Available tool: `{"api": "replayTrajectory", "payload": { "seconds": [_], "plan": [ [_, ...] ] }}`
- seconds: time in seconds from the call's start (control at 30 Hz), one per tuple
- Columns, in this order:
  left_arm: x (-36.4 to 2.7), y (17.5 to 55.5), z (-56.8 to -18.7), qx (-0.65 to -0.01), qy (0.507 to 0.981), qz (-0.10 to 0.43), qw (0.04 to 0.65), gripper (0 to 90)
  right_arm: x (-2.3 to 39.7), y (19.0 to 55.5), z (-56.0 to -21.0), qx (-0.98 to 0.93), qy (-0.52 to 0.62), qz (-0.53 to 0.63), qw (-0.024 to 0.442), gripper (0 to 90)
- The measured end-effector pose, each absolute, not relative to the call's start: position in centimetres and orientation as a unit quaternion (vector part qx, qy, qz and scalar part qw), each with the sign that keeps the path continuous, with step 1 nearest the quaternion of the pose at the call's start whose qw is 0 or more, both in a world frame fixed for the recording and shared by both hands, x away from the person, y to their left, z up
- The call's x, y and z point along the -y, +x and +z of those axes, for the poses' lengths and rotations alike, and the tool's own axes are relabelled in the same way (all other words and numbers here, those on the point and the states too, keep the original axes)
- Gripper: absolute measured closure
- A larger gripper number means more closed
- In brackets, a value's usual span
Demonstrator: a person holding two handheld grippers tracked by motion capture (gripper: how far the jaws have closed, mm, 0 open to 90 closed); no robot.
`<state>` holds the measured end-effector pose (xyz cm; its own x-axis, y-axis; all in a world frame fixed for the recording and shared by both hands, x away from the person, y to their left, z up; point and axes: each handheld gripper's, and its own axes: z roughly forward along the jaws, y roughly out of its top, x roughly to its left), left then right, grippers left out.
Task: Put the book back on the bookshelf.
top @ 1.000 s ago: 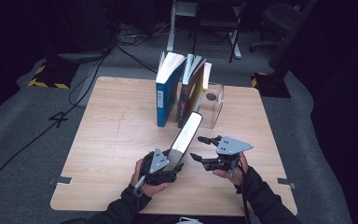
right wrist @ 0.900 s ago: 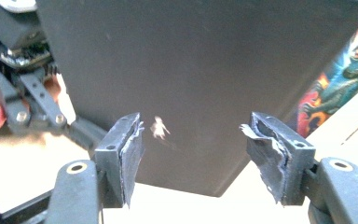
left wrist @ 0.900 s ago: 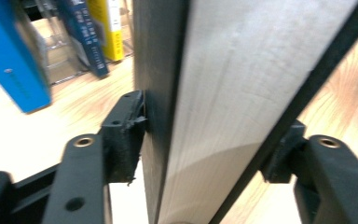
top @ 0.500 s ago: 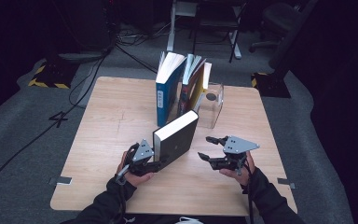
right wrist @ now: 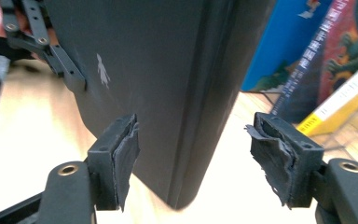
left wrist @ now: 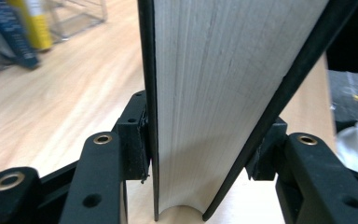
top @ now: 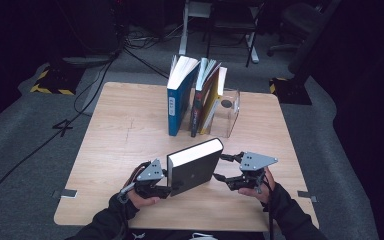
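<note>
Clamping the black book (top: 196,167) at lower centre, the left gripper (top: 166,181) holds it on edge while the right gripper (top: 219,169), jaws apart around its spine, must next close to share the carry toward the upright books (top: 196,95).

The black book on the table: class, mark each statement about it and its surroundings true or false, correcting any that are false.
1. The left hand-held gripper clamps the black book. True.
2. The right hand-held gripper grips the book's spine. False: its jaws stand open, pads off the book.
3. The black book lies flat on the table. False: it stands on one edge.
4. Other books stand beside a clear box. True.
</note>
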<state>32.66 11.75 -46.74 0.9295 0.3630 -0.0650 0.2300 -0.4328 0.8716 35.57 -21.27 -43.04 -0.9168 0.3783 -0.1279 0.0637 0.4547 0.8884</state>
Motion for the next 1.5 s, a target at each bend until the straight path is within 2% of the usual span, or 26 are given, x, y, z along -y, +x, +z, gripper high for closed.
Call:
{"api": "replayTrajectory", "payload": {
  "seconds": [0.27, 0.3, 0.53, 0.77, 0.93, 1.13, 1.2, 1.27, 1.3, 1.5],
  "plan": [
    [-10.6, 32.0, -46.7, -0.136, 0.853, 0.033, 0.503, 50.7, 21.2, 35.0, -42.6, -0.843, 0.089, 0.517, 0.119, 31.7],
    [-10.4, 31.9, -46.6, -0.128, 0.856, 0.032, 0.5, 50.5, 21.1, 34.9, -42.6, -0.844, 0.081, 0.518, 0.109, 29.5],
    [-10.4, 32.4, -46.7, -0.117, 0.859, 0.018, 0.499, 48.5, 20.4, 34.9, -42.4, -0.847, 0.071, 0.518, 0.099, 28.8],
    [-11.2, 32.8, -46.4, -0.129, 0.865, 0.06, 0.481, 43.4, 20.7, 34.5, -42.0, -0.84, 0.06, 0.53, 0.099, 37.0],
    [-11.6, 33.0, -46.3, -0.144, 0.869, 0.095, 0.464, 37.2, 20.1, 33.9, -41.1, -0.84, 0.048, 0.529, 0.111, 39.0],
    [-12.2, 33.8, -46.5, -0.182, 0.867, 0.101, 0.452, 21.5, 18.7, 33.4, -39.5, -0.831, 0.038, 0.54, 0.131, 44.5],
    [-12.2, 33.9, -46.6, -0.186, 0.867, 0.106, 0.45, 19.8, 18.5, 33.4, -39.4, -0.83, 0.04, 0.542, 0.128, 45.2],
    [-12.3, 34.1, -46.7, -0.194, 0.867, 0.106, 0.446, 14.2, 18.3, 33.5, -39.3, -0.828, 0.047, 0.546, 0.119, 45.8],
    [-12.6, 34.5, -47.0, -0.208, 0.864, 0.099, 0.447, 12.8, 18.2, 33.6, -39.3, -0.828, 0.051, 0.546, 0.113, 48.7],
    [-13.1, 34.9, -47.5, -0.222, 0.863, 0.096, 0.443, 11.4, 18.2, 33.3, -39.1, -0.831, 0.058, 0.541, 0.117, 50.1]
  ]
}}
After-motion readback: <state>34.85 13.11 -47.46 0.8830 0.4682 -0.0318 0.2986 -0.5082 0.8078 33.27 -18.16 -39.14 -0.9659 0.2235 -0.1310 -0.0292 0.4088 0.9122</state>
